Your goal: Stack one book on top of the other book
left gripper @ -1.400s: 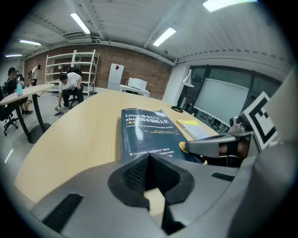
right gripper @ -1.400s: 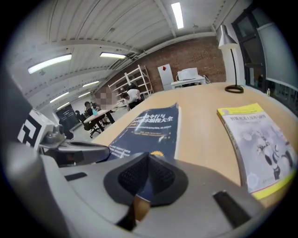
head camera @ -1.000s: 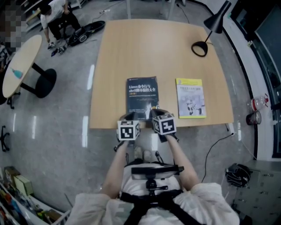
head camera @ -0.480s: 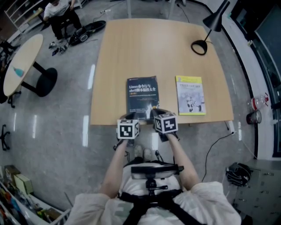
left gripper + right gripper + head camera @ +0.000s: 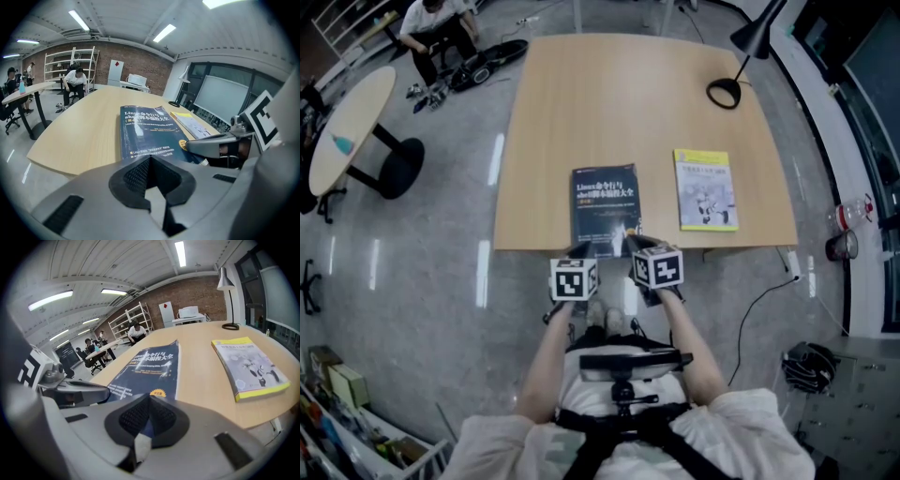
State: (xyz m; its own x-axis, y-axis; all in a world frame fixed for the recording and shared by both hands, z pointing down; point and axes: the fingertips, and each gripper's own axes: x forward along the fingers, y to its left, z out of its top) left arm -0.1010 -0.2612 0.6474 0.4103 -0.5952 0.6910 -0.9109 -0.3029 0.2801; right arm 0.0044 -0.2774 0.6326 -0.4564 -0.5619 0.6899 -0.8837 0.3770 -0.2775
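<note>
Nearest the person, the left gripper [image 5: 149, 174] was clenched with nothing between its pads. The right gripper [image 5: 148, 416] was clenched too. A blue sliver showed below its pads, probably the cover seen through the gap rather than a grip on it. Both hovered side by side at the near edge of the table [image 5: 581, 103], their tips at the near end of the blue book [image 5: 604, 206]. That position looked like a lead-in to lifting or sliding it by that end.

The blue book lay flat, its near end about flush with the table edge, which probably left that end easy to reach. The yellow book [image 5: 705, 189] lay flat beside it to the right, apart, so no stacking was done. A lamp [image 5: 741, 56] stood at the far corner, well clear.
</note>
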